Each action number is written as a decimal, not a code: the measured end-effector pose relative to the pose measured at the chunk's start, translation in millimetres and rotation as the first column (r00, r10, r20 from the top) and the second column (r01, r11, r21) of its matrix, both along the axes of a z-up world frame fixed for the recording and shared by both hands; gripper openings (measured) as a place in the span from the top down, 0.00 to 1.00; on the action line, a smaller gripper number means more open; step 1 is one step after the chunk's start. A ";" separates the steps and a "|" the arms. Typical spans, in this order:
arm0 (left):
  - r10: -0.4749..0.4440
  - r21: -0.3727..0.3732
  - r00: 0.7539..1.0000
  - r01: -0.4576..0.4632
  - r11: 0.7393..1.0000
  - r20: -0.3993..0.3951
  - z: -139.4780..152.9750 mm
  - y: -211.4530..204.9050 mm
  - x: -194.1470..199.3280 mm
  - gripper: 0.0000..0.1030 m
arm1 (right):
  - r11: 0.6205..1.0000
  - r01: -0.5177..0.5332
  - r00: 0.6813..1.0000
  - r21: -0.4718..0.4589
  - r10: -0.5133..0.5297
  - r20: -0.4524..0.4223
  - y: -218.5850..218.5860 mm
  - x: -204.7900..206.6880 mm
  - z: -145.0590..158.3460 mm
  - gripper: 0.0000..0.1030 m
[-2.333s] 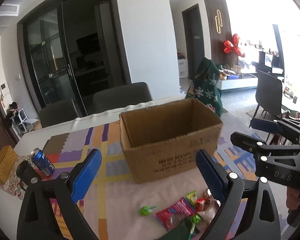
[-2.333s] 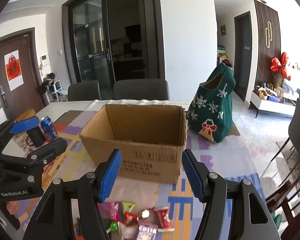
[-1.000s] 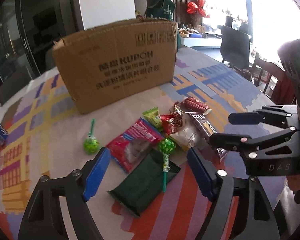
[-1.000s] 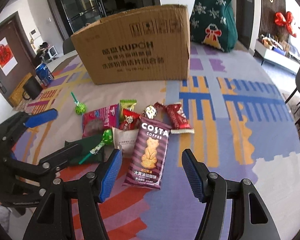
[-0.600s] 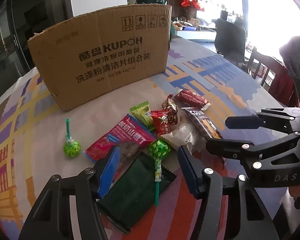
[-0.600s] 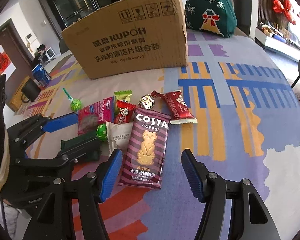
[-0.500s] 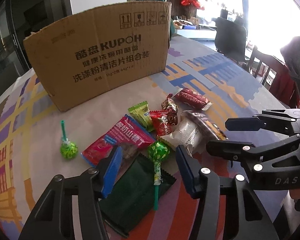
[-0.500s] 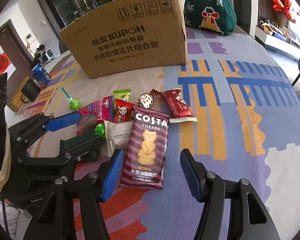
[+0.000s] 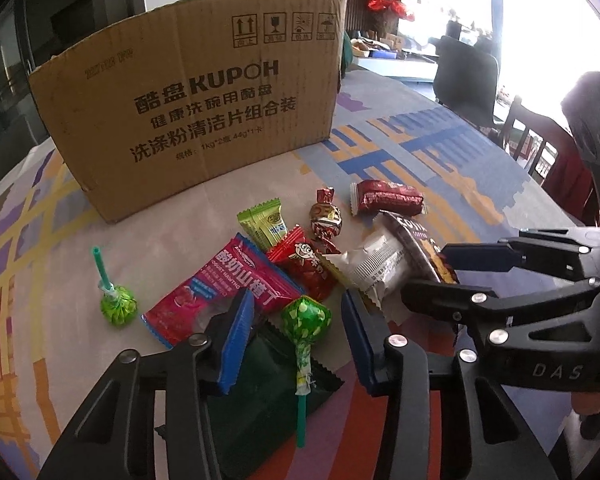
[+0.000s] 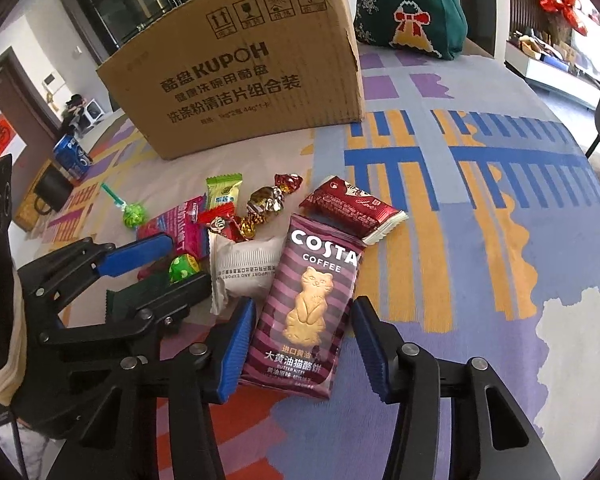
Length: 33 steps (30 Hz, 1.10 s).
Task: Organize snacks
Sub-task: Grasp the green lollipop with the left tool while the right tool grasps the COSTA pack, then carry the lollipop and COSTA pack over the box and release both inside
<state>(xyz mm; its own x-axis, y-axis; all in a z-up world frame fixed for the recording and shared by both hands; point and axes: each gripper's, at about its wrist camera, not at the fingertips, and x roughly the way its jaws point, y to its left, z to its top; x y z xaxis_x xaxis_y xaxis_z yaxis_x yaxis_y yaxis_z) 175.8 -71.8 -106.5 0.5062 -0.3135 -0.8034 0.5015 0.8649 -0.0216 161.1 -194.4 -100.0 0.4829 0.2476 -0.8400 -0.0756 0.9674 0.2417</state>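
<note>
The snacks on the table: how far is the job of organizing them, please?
Nothing looks packed yet: every snack in view lies on the table before the cardboard box. In hand: the left gripper is closing around a green lollipop lying on a dark green packet, and the right gripper is closing around the Costa biscuit pack. Neither is gripped. All snacks remain to be packed.

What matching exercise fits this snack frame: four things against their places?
Things:
1. Costa packet
2. lollipop
3. cardboard box
4. soda can

Places:
A. behind the snacks
B. between the right gripper's closing jaws
C. on a dark green packet
D. far left, beside a mug

Pairs: 1-B, 2-C, 3-A, 4-D
</note>
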 end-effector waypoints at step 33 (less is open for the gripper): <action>0.172 -0.154 0.979 -0.154 0.976 0.111 83.5 25.5 -11.0 0.75 | 1.000 -0.029 0.981 -0.003 0.029 0.191 1.7 -13.0 68.9 0.61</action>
<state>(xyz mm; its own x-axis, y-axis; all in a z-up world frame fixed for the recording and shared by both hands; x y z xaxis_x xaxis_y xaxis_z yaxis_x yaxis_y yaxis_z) 164.9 -46.2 -23.0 0.6517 -0.3266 -0.6846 0.3609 0.9274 -0.0988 148.1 -192.7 -31.1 0.6270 0.2633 -0.7332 -0.1480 0.9643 0.2197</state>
